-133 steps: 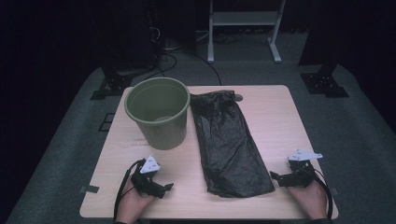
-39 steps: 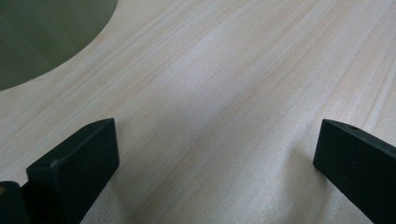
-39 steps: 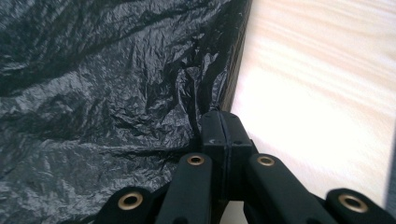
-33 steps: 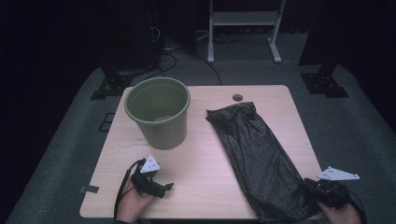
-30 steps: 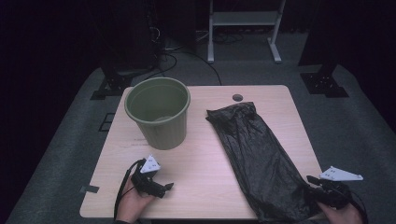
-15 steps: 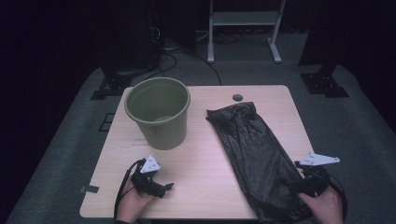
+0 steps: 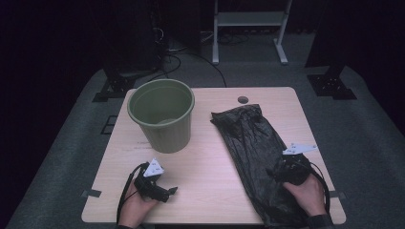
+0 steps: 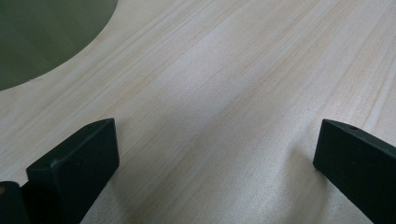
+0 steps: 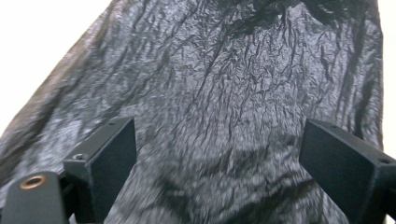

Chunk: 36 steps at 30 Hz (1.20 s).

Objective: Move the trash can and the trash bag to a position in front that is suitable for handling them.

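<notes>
A crumpled black plastic bag lies flat and slanted on the right half of the wooden table, its near end reaching the front edge. My right gripper hovers over the bag's near part; in the right gripper view its jaws stand wide apart above the bag, holding nothing. A green bucket stands upright at the left back. My left gripper rests near the front left edge, open over bare wood, with the bucket's side at the upper left.
A small dark round hole sits near the table's far edge. Beyond the table are a white stand, cables and dark equipment feet on grey carpet. Bare wood lies between bucket and bag.
The bag was dragged toward the front right and now lies slanted. My right gripper has since moved from the front right corner inward and up over the bag. Left gripper unmoved.
</notes>
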Each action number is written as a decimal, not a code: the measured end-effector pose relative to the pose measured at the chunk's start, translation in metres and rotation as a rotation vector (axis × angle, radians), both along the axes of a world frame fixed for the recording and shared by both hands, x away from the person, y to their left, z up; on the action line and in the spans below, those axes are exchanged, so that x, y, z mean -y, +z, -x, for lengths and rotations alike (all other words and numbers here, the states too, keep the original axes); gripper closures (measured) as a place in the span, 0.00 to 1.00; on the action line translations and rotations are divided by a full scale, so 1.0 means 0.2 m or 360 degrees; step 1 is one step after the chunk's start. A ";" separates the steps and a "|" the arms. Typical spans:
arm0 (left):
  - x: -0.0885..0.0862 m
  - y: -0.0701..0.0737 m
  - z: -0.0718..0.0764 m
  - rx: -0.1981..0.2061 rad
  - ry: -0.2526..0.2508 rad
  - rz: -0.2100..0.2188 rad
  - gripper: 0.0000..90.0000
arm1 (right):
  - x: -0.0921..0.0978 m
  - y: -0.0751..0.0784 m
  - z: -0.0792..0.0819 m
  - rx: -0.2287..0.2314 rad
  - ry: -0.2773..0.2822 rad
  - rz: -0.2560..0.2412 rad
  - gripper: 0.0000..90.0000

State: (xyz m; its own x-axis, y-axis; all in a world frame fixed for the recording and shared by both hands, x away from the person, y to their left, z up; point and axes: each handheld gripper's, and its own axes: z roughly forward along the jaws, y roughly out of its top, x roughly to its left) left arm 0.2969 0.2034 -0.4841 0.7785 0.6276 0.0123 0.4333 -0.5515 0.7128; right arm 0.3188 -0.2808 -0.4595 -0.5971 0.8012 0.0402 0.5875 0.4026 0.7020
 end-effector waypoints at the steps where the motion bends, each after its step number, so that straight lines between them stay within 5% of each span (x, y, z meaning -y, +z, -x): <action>1: 0.00 0.00 0.00 0.0000 0.0000 0.0000 0.00 | -0.01 -0.01 -0.01 0.0006 -0.0002 0.0006 0.11; 12: 0.00 0.00 0.00 -0.0001 0.0004 -0.0001 0.00 | -0.04 -0.10 -0.06 0.0032 -0.0007 0.0083 0.14; 24: -0.04 0.01 0.00 -0.0048 0.0034 0.0044 0.00 | -0.02 -0.13 -0.05 0.0071 0.0005 0.0008 0.13; 36: -0.05 0.11 0.01 0.0014 0.0042 0.0071 0.00 | -0.02 -0.14 -0.05 0.0082 0.0004 -0.0002 0.13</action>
State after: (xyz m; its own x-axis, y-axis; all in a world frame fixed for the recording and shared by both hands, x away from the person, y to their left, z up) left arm 0.2952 0.2134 -0.4629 0.7616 0.6480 -0.0095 0.4411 -0.5075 0.7402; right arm 0.3280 -0.2765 -0.4866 -0.6003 0.7997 0.0106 0.5498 0.4030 0.7317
